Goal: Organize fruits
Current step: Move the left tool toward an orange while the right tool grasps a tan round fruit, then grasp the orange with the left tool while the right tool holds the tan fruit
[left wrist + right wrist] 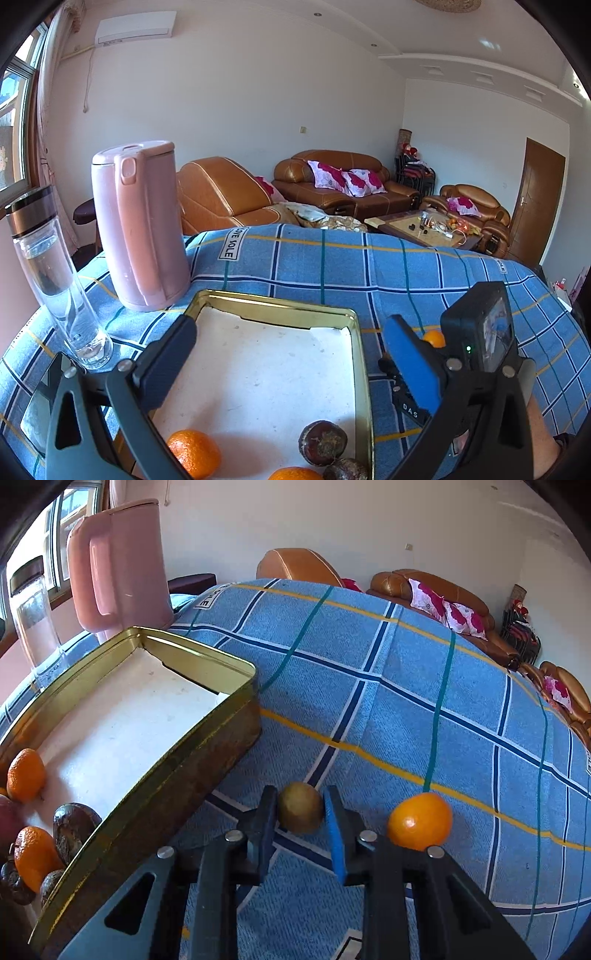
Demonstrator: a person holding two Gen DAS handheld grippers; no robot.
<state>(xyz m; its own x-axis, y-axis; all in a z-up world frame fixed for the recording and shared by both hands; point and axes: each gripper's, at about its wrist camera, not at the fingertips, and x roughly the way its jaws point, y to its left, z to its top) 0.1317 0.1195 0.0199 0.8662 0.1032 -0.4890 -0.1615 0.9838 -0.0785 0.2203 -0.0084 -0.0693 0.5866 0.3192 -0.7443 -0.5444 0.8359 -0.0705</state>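
Observation:
My right gripper [300,812] is shut on a brown-green kiwi [300,808], low over the blue checked cloth. An orange tangerine [420,821] lies on the cloth just right of it and also shows in the left wrist view [434,338]. A gold tin tray [192,746] with a white liner stands to the left and holds tangerines [26,774] and dark passion fruits [74,827]. My left gripper [288,365] is open and empty above the tray [364,369], where a tangerine [194,452] and a dark fruit [322,441] lie at its near end.
A pink kettle [138,225] and a clear glass bottle [55,280] stand on the cloth behind the tray's far left corner. The right gripper's body [476,332] is beside the tray's right edge. Brown sofas and a low table are beyond the table.

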